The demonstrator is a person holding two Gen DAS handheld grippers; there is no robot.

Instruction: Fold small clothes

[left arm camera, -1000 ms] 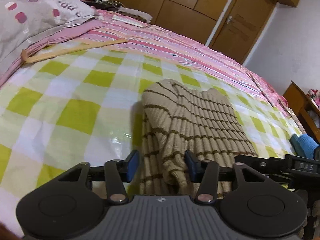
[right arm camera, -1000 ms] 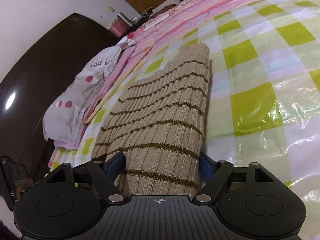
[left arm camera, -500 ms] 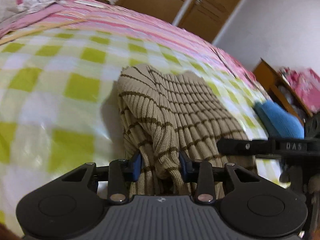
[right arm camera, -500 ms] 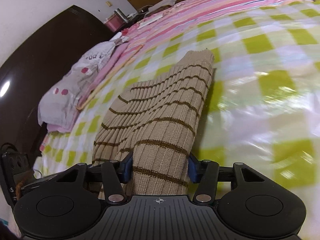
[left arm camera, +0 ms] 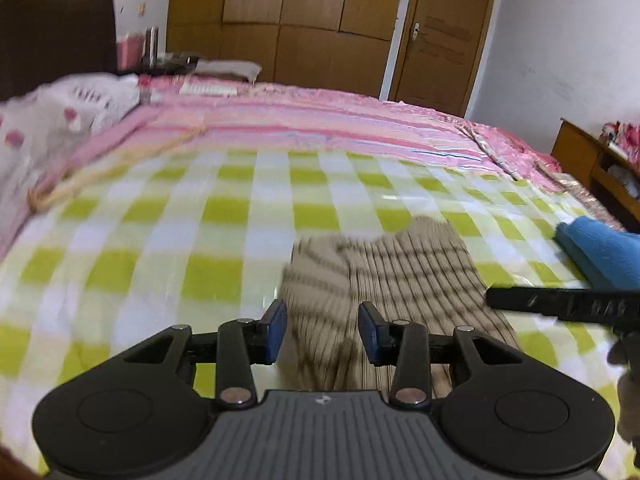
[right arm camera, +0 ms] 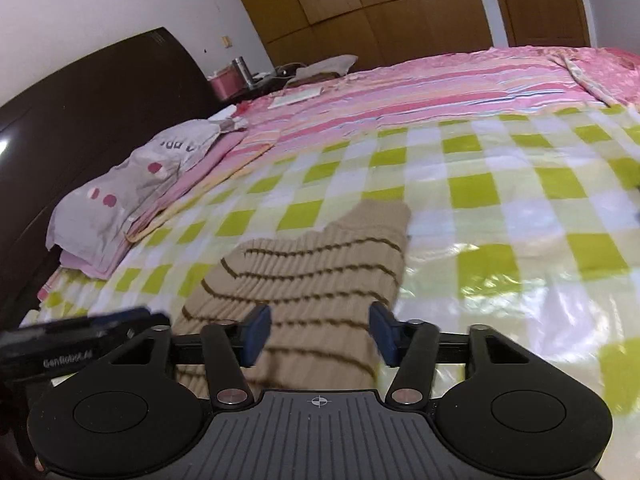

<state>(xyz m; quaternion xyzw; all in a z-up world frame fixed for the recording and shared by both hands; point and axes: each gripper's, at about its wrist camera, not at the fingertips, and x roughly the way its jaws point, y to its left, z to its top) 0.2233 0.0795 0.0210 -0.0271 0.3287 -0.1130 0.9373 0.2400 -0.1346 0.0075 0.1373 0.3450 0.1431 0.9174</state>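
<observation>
A beige knit garment with thin brown stripes point(left arm camera: 400, 280) lies folded on the green-and-white checked sheet point(left arm camera: 200, 240); it also shows in the right wrist view point(right arm camera: 320, 272). My left gripper point(left arm camera: 323, 330) is open, its blue pads point(left arm camera: 275, 330) apart over the garment's near left end. My right gripper point(right arm camera: 320, 334) is open over the garment's near right end, its pads point(right arm camera: 384, 334) clear of the cloth. Each gripper's body shows at the edge of the other's view.
A blue folded cloth point(left arm camera: 600, 252) lies at the right. A pillow point(right arm camera: 120, 188) and pink bedding lie at the headboard side. A pink striped blanket point(right arm camera: 420, 84) covers the far bed. A wooden shelf point(left arm camera: 592, 160) stands right of the bed.
Both grippers closed on the garment's near end half a second ago, then opened and let it go. Both have risen and pulled back; the garment now lies shorter on the sheet.
</observation>
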